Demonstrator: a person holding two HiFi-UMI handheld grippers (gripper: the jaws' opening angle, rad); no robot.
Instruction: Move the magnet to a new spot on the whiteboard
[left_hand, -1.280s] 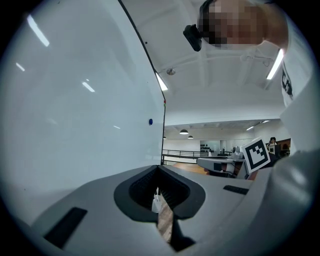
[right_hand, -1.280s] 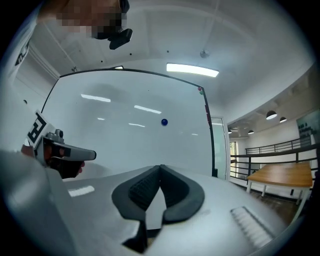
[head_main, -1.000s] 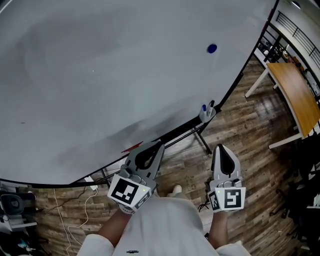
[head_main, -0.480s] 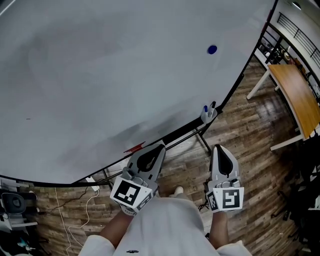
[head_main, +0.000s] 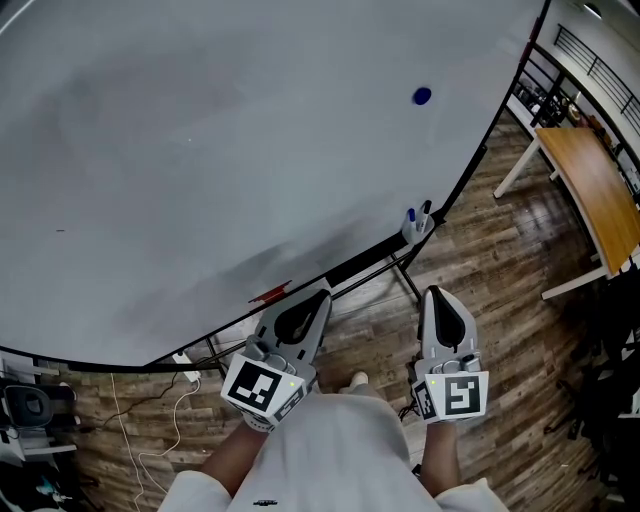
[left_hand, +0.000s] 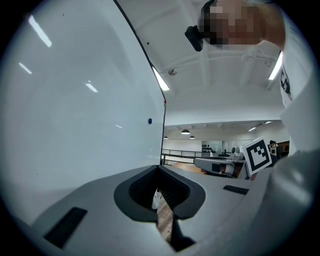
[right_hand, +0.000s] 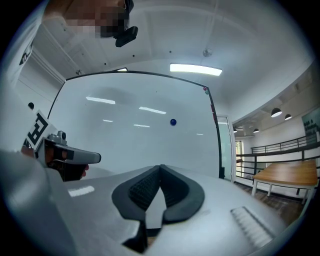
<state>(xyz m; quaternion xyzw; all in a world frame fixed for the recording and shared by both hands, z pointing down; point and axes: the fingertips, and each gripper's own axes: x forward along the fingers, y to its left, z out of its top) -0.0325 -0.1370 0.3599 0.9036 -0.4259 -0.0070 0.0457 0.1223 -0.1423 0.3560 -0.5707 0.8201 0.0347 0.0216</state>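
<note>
Whiteboard (head_main: 250, 150) broad, pale grey; magnet (head_main: 422, 96) small, round, dark blue.

The magnet (head_main: 422, 96) is dark blue, the whiteboard (head_main: 200, 150) pale grey-white, the floor (head_main: 500, 270) brown wood-grain planks, the table (head_main: 595, 190) orange-brown.

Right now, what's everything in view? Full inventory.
whiteboard: one, pale grey-white, fills the upper left
magnet: one, blue, upper right of the whiteboard
cup: one, pale, at the whiteboard's lower right edge, pens standing in it
small red item: one, on the whiteboard's bottom ledge, too small to identify
table: one, wooden top, white legs, far right
floor: brown wood planks, lower right
railing: dark, top right corner
left tongs: grey, shut, empty, bottom centre
right tongs: grey, shut, empty, beside the left
</note>
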